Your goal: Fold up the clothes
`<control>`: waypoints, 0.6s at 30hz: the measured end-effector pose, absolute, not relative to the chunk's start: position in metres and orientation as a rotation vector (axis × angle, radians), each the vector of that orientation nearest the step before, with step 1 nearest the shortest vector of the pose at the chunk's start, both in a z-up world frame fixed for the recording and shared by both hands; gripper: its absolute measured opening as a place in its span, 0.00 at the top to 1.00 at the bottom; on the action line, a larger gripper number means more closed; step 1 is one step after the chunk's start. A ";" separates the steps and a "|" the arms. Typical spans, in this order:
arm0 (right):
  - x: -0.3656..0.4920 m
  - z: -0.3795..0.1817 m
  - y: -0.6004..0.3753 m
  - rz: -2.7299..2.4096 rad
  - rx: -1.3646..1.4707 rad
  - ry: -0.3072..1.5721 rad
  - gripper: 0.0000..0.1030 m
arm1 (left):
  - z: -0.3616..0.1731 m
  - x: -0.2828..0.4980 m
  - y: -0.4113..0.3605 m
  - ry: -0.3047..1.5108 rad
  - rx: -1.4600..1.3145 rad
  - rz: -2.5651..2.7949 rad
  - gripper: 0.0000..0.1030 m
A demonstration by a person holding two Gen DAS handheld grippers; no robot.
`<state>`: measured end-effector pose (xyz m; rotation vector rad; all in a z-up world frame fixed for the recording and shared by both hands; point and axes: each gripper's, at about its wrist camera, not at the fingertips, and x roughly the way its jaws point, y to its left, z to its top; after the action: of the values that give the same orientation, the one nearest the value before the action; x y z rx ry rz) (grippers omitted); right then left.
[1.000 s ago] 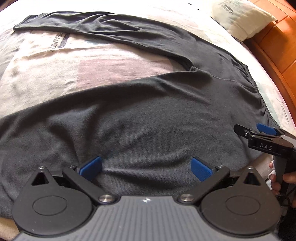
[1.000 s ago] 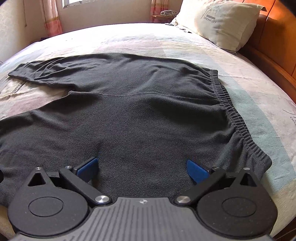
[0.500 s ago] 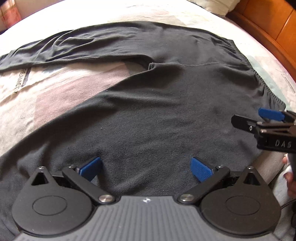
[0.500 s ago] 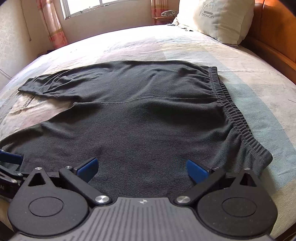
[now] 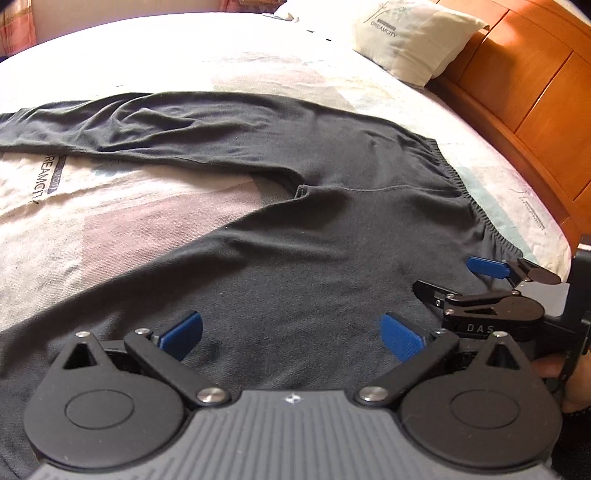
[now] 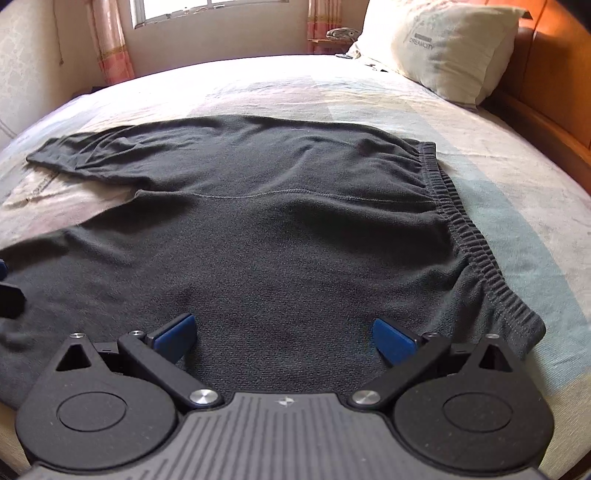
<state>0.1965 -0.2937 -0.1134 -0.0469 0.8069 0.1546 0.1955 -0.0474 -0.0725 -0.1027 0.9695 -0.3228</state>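
Dark grey sweatpants (image 5: 295,236) (image 6: 280,236) lie spread flat on the bed, legs splayed to the left, elastic waistband (image 6: 476,240) on the right. My left gripper (image 5: 291,336) hangs open just above the near leg's thigh, nothing between its blue pads. My right gripper (image 6: 284,336) is open too, over the near hip area close to the waistband corner. In the left wrist view the right gripper (image 5: 476,284) shows at the right edge, open, with a hand behind it.
The bed (image 6: 517,192) carries a pale patterned sheet. A cream pillow (image 6: 443,48) leans at the far right by the wooden headboard (image 5: 524,81). A window (image 6: 207,11) with pink curtains is beyond the bed's far side.
Both views have tilted up, showing more of the far bed, pillow and window. The right gripper now sits closer to the left one. Both stay open and the pants have not moved.
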 end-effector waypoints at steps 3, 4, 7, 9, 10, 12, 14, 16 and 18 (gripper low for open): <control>0.192 -0.117 -0.296 0.167 -0.049 0.762 0.00 | -0.068 0.196 -0.023 0.934 -0.129 -0.307 0.01; 0.191 -0.118 -0.299 0.173 -0.040 0.753 0.00 | -0.065 0.199 -0.014 0.919 -0.132 -0.305 0.01; 0.193 -0.113 -0.300 0.162 -0.012 0.779 0.00 | -0.052 0.209 0.010 0.860 -0.118 -0.301 0.01; 0.204 -0.104 -0.292 0.159 0.006 0.820 0.00 | -0.045 0.219 0.025 0.809 -0.109 -0.299 0.01; 0.216 -0.098 -0.282 0.183 0.014 0.831 0.00 | -0.042 0.226 0.033 0.793 -0.108 -0.303 0.01; 0.241 -0.086 -0.260 0.231 0.030 0.853 0.00 | -0.039 0.239 0.047 0.795 -0.112 -0.291 0.01; 0.265 -0.074 -0.239 0.279 0.046 0.875 0.00 | -0.038 0.251 0.060 0.799 -0.119 -0.262 0.01; 0.290 -0.061 -0.217 0.327 0.062 0.896 0.00 | -0.037 0.260 0.076 0.796 -0.132 -0.261 0.01; 0.314 -0.049 -0.196 0.375 0.078 0.917 0.00 | -0.037 0.265 0.092 0.782 -0.155 -0.277 0.01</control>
<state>0.3144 -0.1961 -0.0491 0.0784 0.9171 0.3755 0.2653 0.0922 -0.0373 -0.1547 0.7820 -0.2772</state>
